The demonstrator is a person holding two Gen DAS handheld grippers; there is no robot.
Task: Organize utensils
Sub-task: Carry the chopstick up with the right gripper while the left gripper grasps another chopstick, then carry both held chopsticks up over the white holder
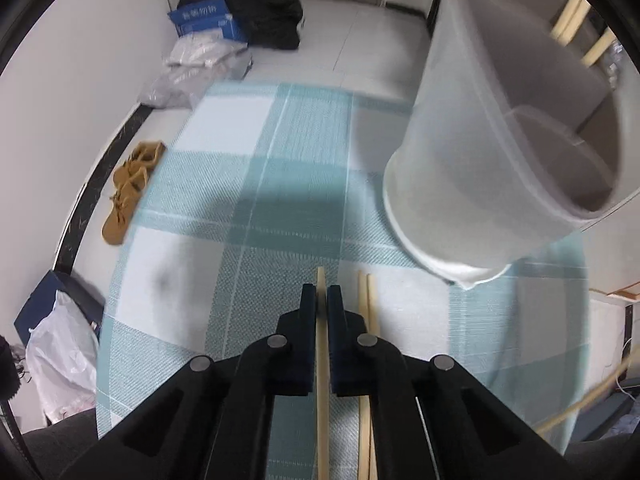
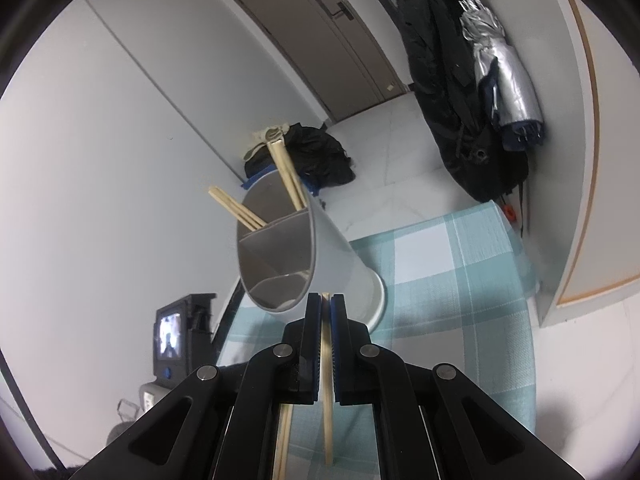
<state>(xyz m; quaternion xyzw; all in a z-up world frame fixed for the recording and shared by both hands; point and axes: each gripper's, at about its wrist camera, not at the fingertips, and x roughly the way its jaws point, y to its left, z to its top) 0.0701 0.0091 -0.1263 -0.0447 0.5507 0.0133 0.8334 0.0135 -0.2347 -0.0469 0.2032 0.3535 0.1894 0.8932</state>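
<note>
The white holder looms just beyond my left gripper, clamped on one chopstick; two more lie beside. My right gripper pinches another chopstick before the holder.

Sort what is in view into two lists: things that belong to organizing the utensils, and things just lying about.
Belongs to the job:
left gripper, shut on a chopstick
right gripper, shut on another chopstick
divided utensil holder
loose chopsticks on the checked cloth

Lying about:
brown sandals
blue box
black coat
silver umbrella
</note>
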